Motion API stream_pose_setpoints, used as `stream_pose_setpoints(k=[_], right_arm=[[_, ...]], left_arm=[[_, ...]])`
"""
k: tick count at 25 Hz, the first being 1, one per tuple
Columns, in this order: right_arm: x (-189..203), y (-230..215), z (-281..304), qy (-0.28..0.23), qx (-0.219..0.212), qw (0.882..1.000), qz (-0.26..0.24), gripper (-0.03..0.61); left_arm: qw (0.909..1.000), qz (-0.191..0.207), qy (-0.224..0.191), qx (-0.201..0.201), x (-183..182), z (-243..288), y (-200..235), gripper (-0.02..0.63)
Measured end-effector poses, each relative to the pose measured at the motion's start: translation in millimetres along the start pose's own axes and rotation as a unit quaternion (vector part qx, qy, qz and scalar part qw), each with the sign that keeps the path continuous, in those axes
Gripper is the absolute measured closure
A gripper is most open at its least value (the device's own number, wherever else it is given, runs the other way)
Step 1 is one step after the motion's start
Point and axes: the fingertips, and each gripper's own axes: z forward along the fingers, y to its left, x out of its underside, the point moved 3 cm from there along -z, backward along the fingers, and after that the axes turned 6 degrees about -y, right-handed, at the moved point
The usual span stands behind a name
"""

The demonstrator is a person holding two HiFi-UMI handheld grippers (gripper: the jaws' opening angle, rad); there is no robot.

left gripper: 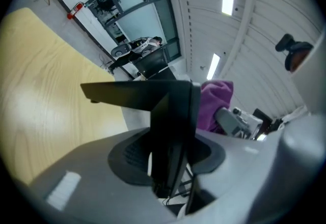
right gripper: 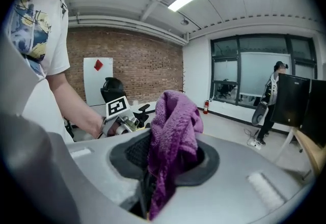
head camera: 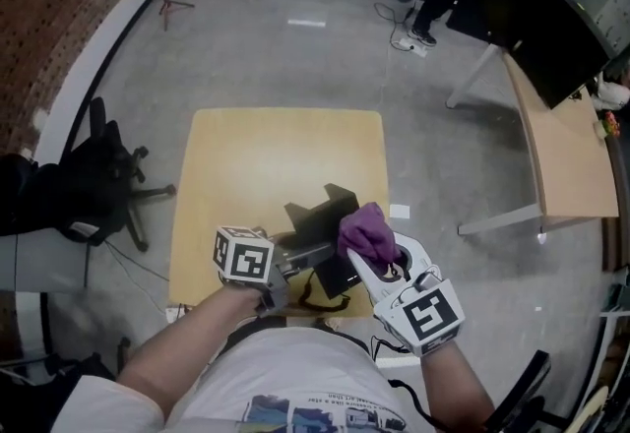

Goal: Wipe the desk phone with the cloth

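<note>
Grey floor surrounds a light wooden surface [head camera: 281, 151]. Over its near edge, the left gripper [head camera: 293, 254] jaws clamp a black plastic desk phone [head camera: 320, 219]. Judged rigid, smooth and fairly heavy; grip the body edges. It appears edge-on, long axis roughly upright, stand jutting away. Right gripper [head camera: 382, 259] jaws pinch a soft, light purple terry cloth [head camera: 366, 232].

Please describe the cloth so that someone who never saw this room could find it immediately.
Find the light wooden table in the middle of the grey floor. At its near edge, the right gripper holds the cloth beside the black desk phone. It is the only purple, fluffy thing there.
</note>
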Motion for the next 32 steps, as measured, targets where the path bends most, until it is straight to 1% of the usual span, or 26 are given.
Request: stream_pose_setpoints(k=[3,7,14,18,24,27,29,32], right_arm=[[-10,1,18,-0.003,-0.013,1.000,-0.018,0.466],[-11,2,32,0.015,-0.026,0.999,-0.040,0.468],[2,7,22,0.030,-0.035,0.997,-0.061,0.469],[19,6,4,0.044,-0.030,0.998,-0.045,0.471],[60,13,-22,0.091,-0.031,0.995,-0.037,0.471],[71,18,-29,0.111,-0.034,0.992,-0.041,0.471],[69,18,-30,0.117,-0.037,0.991,-0.051,0.471],[45,15,-29,0.100,-0.039,0.992,-0.069,0.471]], left_arm=[[1.0000,0.005,0.000,0.007,3,-1,-11,0.433],[0.9998,0.009,-0.008,0.013,5,-2,-20,0.433],[0.9993,0.005,-0.030,0.022,-2,-7,-29,0.433],[0.9989,0.008,-0.042,0.020,-10,-10,-31,0.433],[0.9980,0.009,-0.060,0.021,-23,-18,-32,0.431],[0.9977,0.011,-0.064,0.021,-25,-23,-31,0.431],[0.9975,0.014,-0.065,0.022,-27,-25,-31,0.431],[0.9976,0.015,-0.063,0.026,-27,-25,-32,0.431]])
